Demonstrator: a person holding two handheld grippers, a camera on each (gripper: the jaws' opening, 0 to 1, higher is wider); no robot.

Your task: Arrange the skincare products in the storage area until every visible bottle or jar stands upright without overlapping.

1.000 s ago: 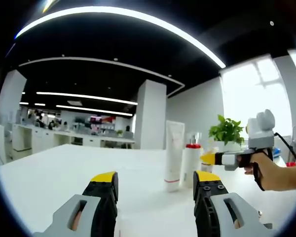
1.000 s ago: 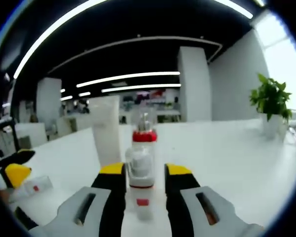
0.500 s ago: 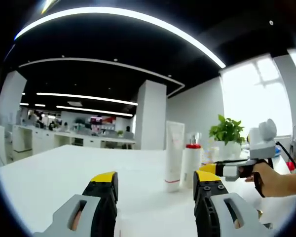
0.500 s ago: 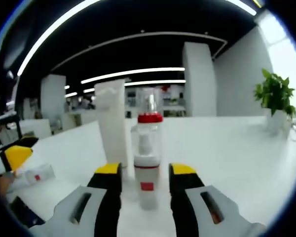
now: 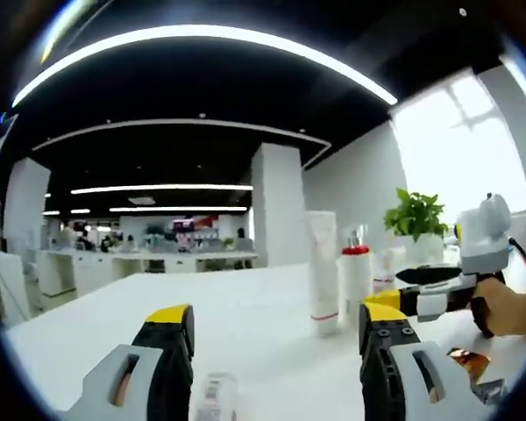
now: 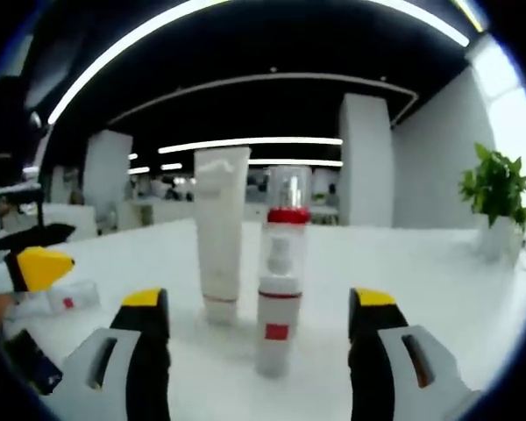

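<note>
In the right gripper view, your right gripper (image 6: 256,351) sits at the bottom with its yellow-tipped jaws spread wide and nothing pinched between them. Standing upright on the white counter (image 6: 438,289) just past the jaw tips, in the gap between them, is the pump bottle (image 6: 280,289), white below, with a red collar and a clear cap. It touches neither jaw. Just beside it, slightly farther off, the white tube (image 6: 220,232) stands on its cap end, upright and apart from the bottle. Off toward your other hand, a small bottle (image 6: 61,300) with a red mark lies on its side on the counter, close under the yellow tip of your left gripper (image 6: 31,267).

In the left gripper view, your left gripper (image 5: 276,329) has its jaws spread too, holding nothing. Low between them, near the bottom edge, a pale blurred item (image 5: 212,399) lies on the counter; you cannot tell what it is. Farther out, the tube (image 5: 323,272) and the red-collared bottle (image 5: 357,281) stand side by side, upright. Near them, your right gripper (image 5: 421,289) reaches in, held in your hand (image 5: 508,307), short of the bottle. A brownish shiny thing (image 5: 466,360) rests on the counter below it.

Far back stand a potted plant (image 6: 495,197), a square white pillar (image 5: 278,206), bright windows (image 5: 456,140) and long ceiling light strips (image 5: 202,39).
</note>
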